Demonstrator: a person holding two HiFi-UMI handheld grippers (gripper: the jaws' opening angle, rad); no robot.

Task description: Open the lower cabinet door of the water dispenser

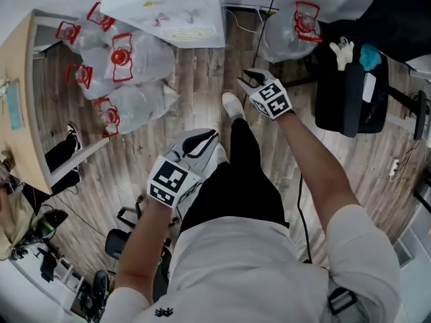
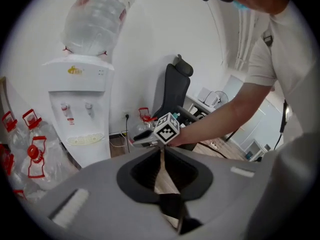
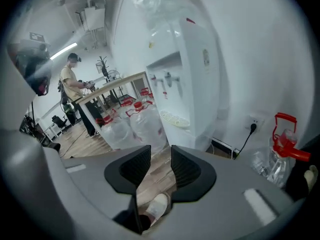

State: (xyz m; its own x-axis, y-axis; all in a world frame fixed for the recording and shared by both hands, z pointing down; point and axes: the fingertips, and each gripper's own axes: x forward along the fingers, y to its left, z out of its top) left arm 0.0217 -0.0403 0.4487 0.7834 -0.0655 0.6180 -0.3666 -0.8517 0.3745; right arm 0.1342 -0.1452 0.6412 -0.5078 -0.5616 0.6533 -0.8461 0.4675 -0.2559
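The water dispenser [image 2: 79, 101] stands against the wall ahead. Its lower cabinet door [image 2: 91, 153], below the drip grille, barely shows, so I cannot tell whether it is ajar. The right gripper [image 1: 251, 79] has its jaws apart and empty; the left gripper [image 1: 202, 142] has its jaws together. If the door is shut, come in low and catch its edge squarely, clear of the bottles [image 1: 138, 62].

The grey left hand-held gripper [image 2: 161, 151] fills the near foreground, its black jaws drawn together to a thin slit with nothing between them. Far left stands a white floor-standing water dispenser [image 2: 80, 114] topped by an inverted clear plastic bottle [image 2: 100, 19], with clear red-handled water jugs [image 2: 30, 154] beside it. A bare forearm [image 2: 225, 119] reaches in from the right, holding the right hand-held gripper [image 2: 142, 136] before a black office chair [image 2: 172, 91].
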